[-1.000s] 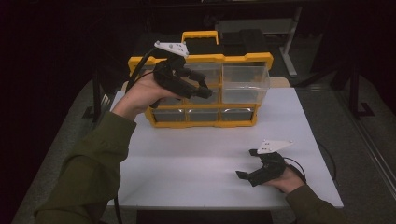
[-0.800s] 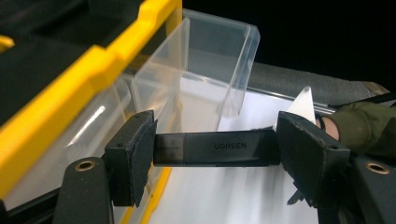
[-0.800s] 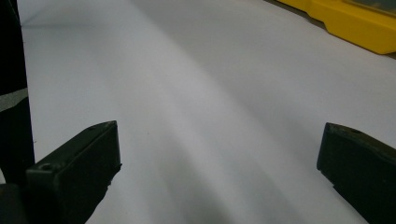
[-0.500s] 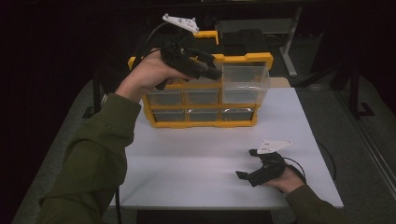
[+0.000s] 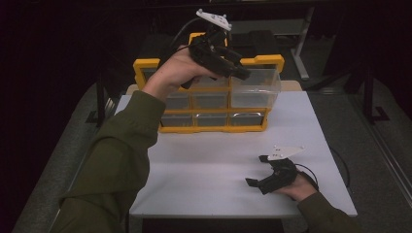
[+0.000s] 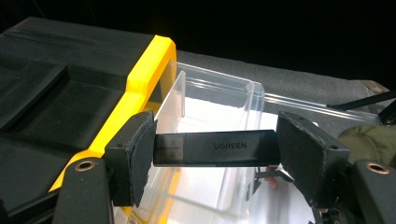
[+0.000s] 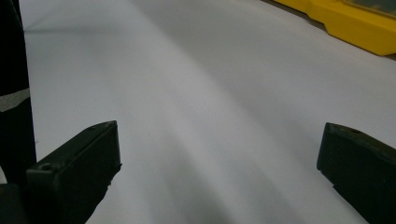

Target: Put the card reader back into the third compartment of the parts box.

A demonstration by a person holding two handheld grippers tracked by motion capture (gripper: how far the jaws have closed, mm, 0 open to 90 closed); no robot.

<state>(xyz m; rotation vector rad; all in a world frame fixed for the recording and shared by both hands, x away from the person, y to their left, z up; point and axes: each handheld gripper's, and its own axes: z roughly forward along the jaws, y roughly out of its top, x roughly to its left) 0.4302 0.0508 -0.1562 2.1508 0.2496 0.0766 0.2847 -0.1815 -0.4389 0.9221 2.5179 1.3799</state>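
Observation:
A yellow organizer [image 5: 214, 127] with clear drawers stands at the back of the white table [image 5: 209, 179]. Its top right clear drawer [image 5: 256, 87] is pulled out. My left gripper [image 5: 241, 73] hovers above that drawer, shut on a black UGREEN adapter [image 6: 215, 148], which lies crosswise between the pads [image 6: 140, 154] over the open clear drawer [image 6: 210, 112]. Low on the table at the front right, my right gripper [image 5: 256, 170] rests open with nothing between its jaws; in the right gripper view my right gripper [image 7: 219, 172] looks along bare table.
The organizer's yellow frame [image 6: 140, 79] and black top [image 6: 56, 102] lie left of the drawer in the left gripper view. A yellow base edge [image 7: 345, 23] shows far off in the right gripper view. Dark floor surrounds the table.
My left gripper has risen and moved right from the organizer's front to above the pulled-out top right drawer, still holding the adapter. The right gripper has stayed put.

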